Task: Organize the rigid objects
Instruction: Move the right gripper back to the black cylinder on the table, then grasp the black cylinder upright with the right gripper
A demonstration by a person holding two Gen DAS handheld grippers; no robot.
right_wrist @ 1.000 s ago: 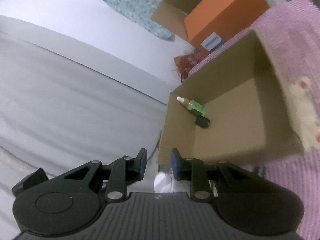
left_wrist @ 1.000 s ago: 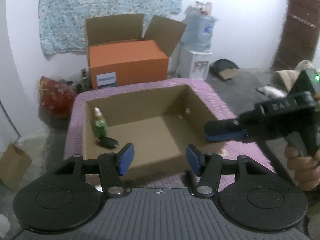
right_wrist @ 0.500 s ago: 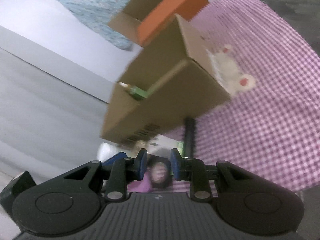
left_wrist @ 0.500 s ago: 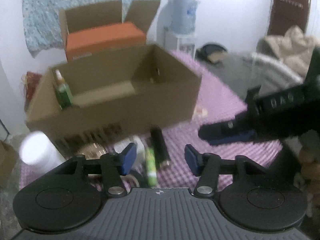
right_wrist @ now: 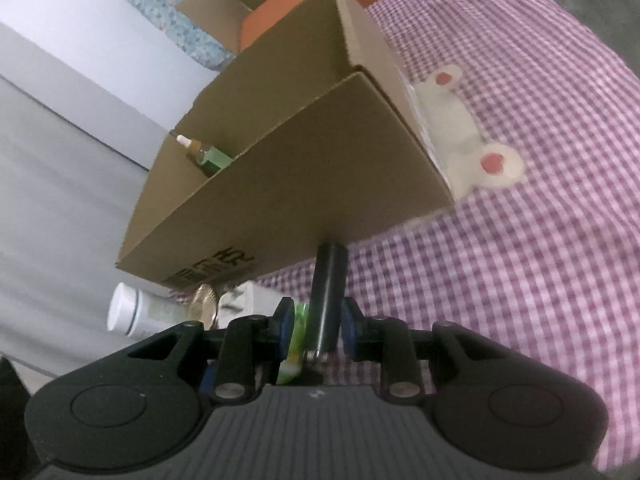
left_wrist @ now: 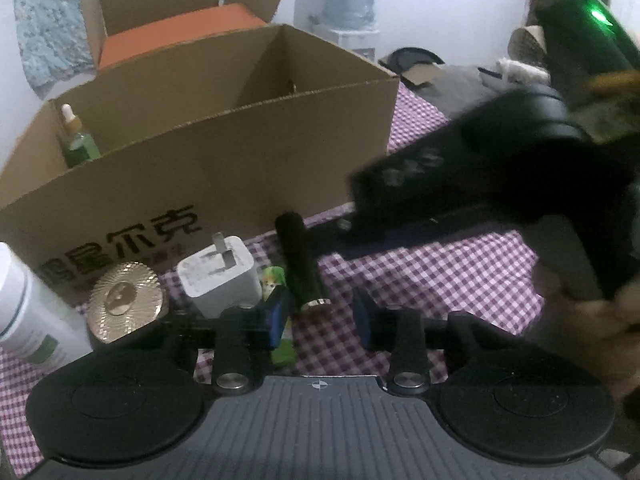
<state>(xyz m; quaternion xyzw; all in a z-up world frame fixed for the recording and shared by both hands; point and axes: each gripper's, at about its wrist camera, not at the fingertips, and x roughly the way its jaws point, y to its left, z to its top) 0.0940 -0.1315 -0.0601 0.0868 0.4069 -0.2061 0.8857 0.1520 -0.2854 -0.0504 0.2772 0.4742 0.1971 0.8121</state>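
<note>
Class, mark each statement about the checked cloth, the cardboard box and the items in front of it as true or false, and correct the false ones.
1. A dropper bottle stands inside the cardboard box. True.
2. The white charger lies inside the box. False: it sits on the checked cloth in front of the box.
3. The dark tube lies between the right tool's fingers. True.
4. The gold disc rests on top of the charger. False: it lies beside it on the cloth.
</note>
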